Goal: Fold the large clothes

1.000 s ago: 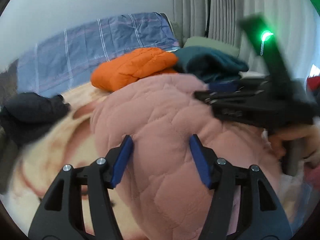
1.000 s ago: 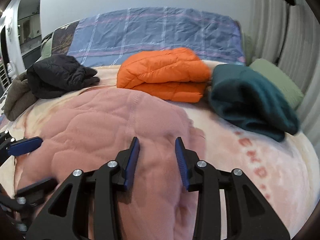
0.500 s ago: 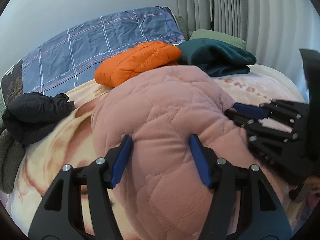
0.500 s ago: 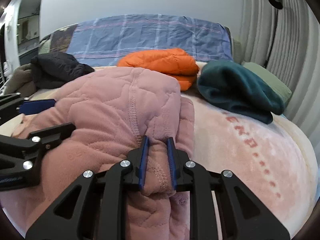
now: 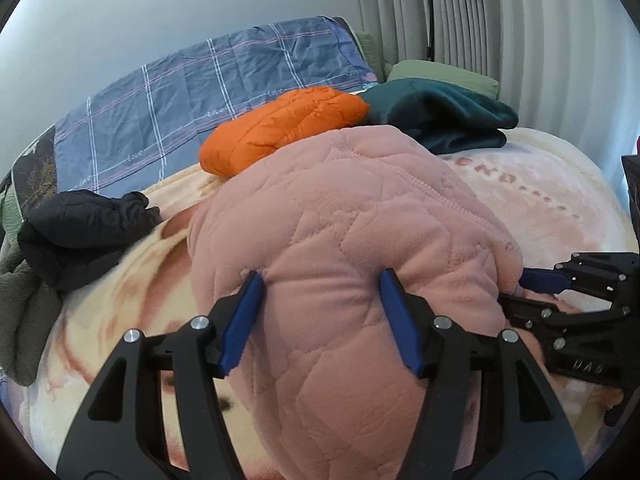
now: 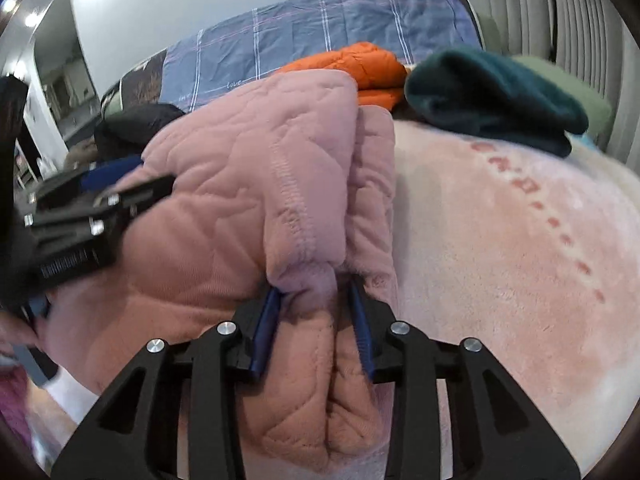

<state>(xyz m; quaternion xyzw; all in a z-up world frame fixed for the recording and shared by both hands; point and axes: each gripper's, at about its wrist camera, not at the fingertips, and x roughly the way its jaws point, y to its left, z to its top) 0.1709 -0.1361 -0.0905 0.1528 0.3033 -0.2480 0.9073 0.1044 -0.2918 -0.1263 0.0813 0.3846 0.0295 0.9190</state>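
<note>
A pink quilted fleece jacket [image 5: 340,220] lies bunched in a thick folded heap on the bed. My left gripper [image 5: 320,320] is open wide, its blue pads [image 5: 240,320] straddling the near end of the heap. My right gripper [image 6: 316,328] has a thick fold of the same jacket [image 6: 248,184] between its blue pads [image 6: 266,330], which stand apart. In the left wrist view the right gripper [image 5: 516,292] grips the heap's right edge. In the right wrist view the left gripper [image 6: 132,180] sits at the jacket's left side.
A folded orange puffer jacket [image 5: 280,128] and a folded dark teal garment [image 5: 436,116] lie behind the pink one. A black jacket [image 5: 80,228] and an olive garment [image 5: 20,312] lie at the left. A blue plaid cover [image 5: 200,88] and curtains [image 5: 500,20] stand behind the cream blanket [image 5: 552,200].
The right gripper closed on a fold of the pink jacket, lifted it, and its pads now stand wider. The left gripper stayed open around the heap.
</note>
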